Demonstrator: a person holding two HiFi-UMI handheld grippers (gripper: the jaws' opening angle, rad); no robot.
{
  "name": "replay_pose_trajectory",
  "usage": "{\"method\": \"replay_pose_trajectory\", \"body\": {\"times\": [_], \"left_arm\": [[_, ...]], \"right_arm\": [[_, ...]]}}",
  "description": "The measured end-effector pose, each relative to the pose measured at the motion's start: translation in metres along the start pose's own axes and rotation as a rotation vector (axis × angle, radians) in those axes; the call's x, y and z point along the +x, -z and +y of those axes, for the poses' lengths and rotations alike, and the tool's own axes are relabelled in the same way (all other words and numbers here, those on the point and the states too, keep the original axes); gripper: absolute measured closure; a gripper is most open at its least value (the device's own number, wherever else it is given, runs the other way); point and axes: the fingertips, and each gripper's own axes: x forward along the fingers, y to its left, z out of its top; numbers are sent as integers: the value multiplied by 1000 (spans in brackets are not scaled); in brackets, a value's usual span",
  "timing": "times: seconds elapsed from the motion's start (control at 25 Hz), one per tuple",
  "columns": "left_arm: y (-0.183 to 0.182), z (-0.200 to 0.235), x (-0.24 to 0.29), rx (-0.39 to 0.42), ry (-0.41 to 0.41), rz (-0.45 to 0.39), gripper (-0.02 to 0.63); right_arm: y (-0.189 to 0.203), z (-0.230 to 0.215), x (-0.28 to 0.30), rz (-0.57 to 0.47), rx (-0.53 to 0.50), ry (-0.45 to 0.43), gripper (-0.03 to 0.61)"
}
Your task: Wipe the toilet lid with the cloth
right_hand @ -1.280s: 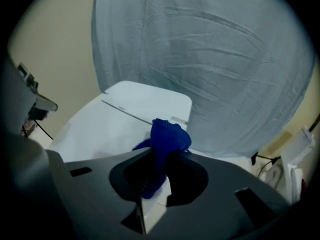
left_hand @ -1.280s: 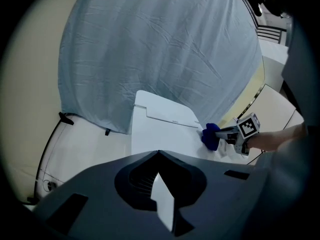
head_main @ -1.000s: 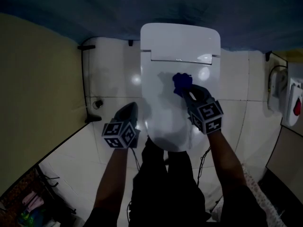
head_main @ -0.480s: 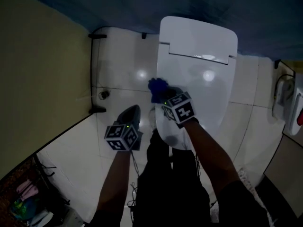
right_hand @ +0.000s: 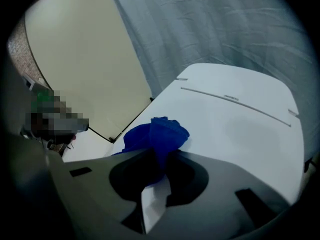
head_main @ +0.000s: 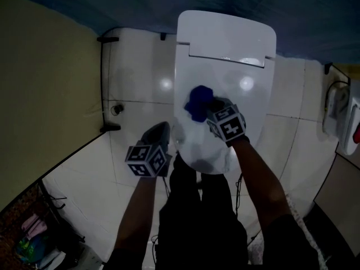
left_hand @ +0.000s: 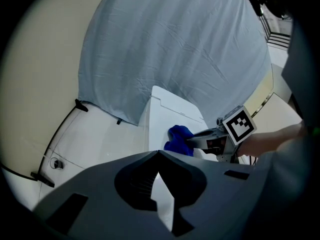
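Head view, right claw [head_main: 208, 111] clamped on blue cloth [head_main: 198, 102] atop toilet lid [head_main: 242, 66], left claw [head_main: 160, 130] closed and empty

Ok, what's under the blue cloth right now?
The cloth rests on the closed white toilet lid, held by the right gripper. The patch of lid beneath it is covered.

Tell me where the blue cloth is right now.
In the head view the blue cloth lies on the closed toilet lid, left of its centre, pinched by the right gripper in its jaws.
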Motion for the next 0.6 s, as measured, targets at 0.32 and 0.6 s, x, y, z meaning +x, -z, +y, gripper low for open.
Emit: {"method": "replay_pose_trajectory", "body": {"times": [0.32,0.6], "left_arm": [[16,-40,25,30,35,45,624],[24,-78,49,70,75,75,624]], "right_arm": [[44,-59,-42,10,0,81,518],[89,-113,-82,4,41,151,517]]}}
